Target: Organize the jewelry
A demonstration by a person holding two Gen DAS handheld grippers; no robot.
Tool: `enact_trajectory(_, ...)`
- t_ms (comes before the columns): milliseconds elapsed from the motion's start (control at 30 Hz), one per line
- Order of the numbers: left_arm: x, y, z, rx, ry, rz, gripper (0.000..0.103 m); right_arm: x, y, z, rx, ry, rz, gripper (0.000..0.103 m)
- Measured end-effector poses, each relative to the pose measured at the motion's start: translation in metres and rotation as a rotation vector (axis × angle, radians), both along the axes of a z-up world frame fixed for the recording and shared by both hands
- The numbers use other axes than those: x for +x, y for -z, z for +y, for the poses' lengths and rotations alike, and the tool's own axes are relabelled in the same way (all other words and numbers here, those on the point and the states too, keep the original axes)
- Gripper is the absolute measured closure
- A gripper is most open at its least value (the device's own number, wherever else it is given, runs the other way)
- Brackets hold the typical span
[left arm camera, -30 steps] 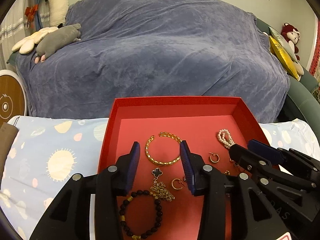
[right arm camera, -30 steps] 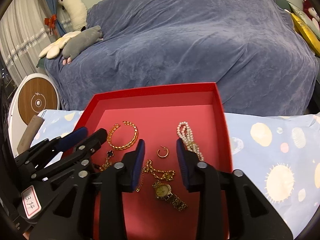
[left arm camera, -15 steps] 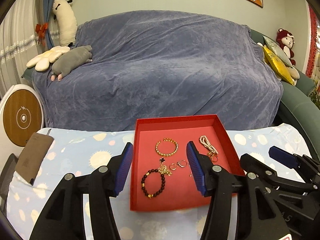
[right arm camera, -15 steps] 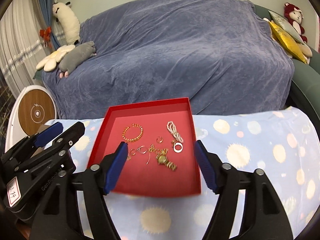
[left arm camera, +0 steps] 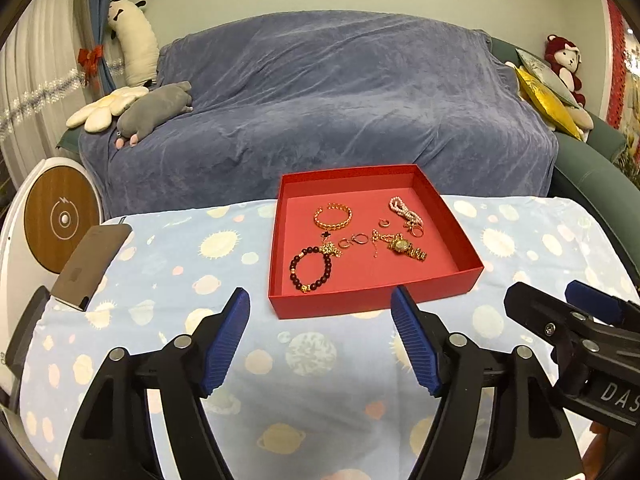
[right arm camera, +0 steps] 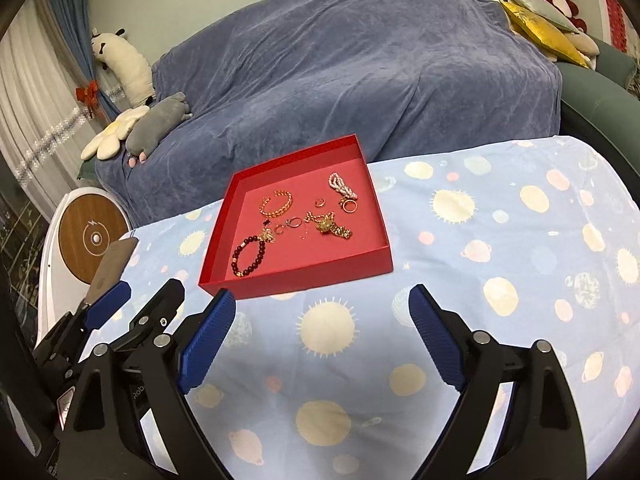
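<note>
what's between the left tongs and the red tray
Only bare planet-print cloth separates the left tongs from the red tray, seen in the left wrist view.

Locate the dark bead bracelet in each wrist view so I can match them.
Left wrist: dark bead bracelet lies in the red tray's near-left corner, just left of picture centre.
Right wrist: bracelet in the same tray corner, left of centre.
Shared landmark: gold watch right of the bracelet.
</note>
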State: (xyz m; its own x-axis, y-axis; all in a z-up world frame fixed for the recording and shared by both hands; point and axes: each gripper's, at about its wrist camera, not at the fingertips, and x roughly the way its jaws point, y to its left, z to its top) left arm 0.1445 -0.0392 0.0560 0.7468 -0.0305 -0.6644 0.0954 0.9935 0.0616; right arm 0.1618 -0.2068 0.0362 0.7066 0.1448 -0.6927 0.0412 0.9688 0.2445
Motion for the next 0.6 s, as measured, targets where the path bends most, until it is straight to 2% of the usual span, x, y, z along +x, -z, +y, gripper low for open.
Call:
enact_trajectory(67, 0.0, 0.004, 0.002, 0.006, -0.003, 0.003, 0.029, -0.002, -0.001, -0.002, -0.05, 0.016, -0.01, 0.017)
enact_trajectory(233, 0.004, 0.01, 0.01, -0.001, -0.016, 0.021, 0.028, 0.001, 0.007, -0.008, -0.064, 0.036, 0.001, 0.017)
enact_trajectory(367, 0.005, 0.011, 0.013, -0.013, -0.027, 0.025, 0.022, 0.001, 0.016, 0.001, -0.115, 0.013, 0.012, 0.016)
enact_trajectory(600, 0.002, 0.014, 0.009, -0.004, -0.018, 0.032, 0.019, -0.005, 0.017, 0.01, -0.154, -0.013, 0.008, 0.014)
